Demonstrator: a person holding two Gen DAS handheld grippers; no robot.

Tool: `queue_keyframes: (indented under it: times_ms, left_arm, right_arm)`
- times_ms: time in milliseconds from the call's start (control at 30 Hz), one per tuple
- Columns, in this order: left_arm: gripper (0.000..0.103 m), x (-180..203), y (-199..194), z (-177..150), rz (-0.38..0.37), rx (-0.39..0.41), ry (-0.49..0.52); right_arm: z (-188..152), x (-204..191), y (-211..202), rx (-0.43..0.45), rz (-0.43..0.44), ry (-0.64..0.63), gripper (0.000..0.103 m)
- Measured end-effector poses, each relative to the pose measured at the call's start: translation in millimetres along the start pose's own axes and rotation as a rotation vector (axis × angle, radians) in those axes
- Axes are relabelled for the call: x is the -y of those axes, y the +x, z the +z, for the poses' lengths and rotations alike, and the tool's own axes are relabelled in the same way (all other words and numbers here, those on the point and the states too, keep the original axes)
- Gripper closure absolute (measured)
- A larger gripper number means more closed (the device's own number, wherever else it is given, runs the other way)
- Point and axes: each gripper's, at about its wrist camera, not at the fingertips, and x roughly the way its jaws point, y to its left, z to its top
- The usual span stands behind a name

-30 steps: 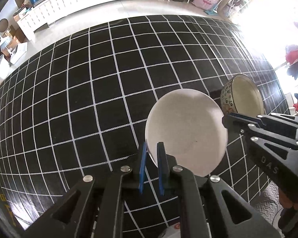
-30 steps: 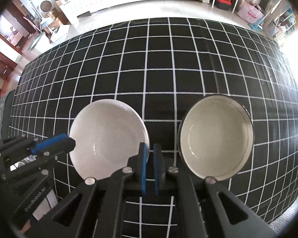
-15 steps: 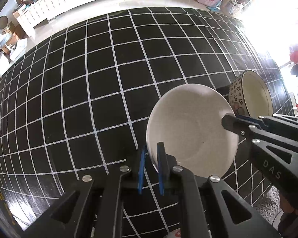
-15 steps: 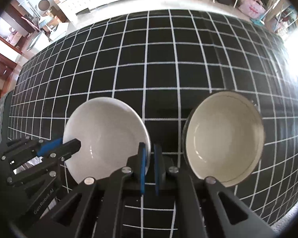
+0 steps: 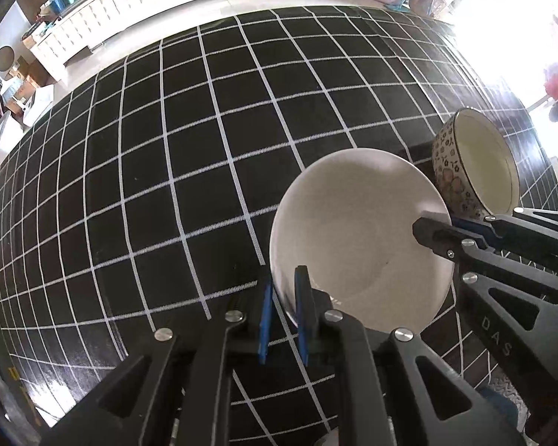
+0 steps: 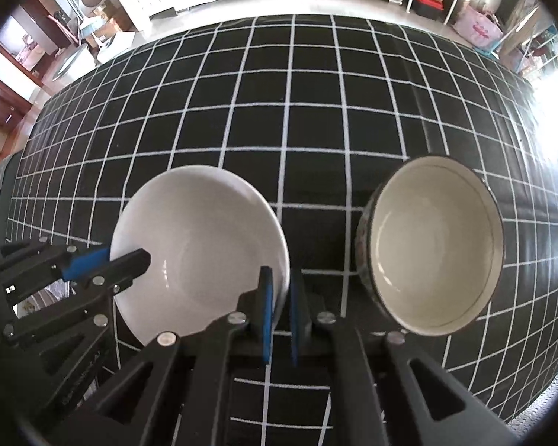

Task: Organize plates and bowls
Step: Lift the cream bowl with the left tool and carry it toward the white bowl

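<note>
A plain white bowl (image 5: 357,238) is held by both grippers over the black checked tablecloth (image 5: 167,148). My left gripper (image 5: 283,286) is shut on its near left rim. My right gripper (image 6: 279,286) is shut on its right rim, and it enters the left wrist view from the right (image 5: 433,228). The white bowl also shows in the right wrist view (image 6: 201,249), with the left gripper (image 6: 126,258) on its left rim. A flower-patterned bowl (image 6: 435,245) with a cream inside stands just right of the white bowl; it also shows in the left wrist view (image 5: 472,163).
The tablecloth (image 6: 279,111) spreads far and left of the bowls. Beyond the far table edge are a white cabinet (image 5: 130,3) and shelves with bags (image 6: 476,26). The table's right edge lies close behind the patterned bowl.
The white bowl has risen and tilted while both grippers keep hold of its rim. It now sits closer to the patterned bowl in both views.
</note>
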Motion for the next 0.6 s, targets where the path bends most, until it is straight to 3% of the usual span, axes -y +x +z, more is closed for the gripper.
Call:
queue_keyframes:
  times_ms: [300, 600]
  left_arm:
    - [0.092, 0, 12, -25, -0.024, -0.044, -0.009]
    - [0.092, 11, 13, -55, 0.011, -0.053, -0.012]
  right_arm:
    - [-27, -2, 4, -0.055, 0.120, 0.035, 0.089]
    - [-57, -19, 3, -0.074, 0.104, -0.009, 0.089]
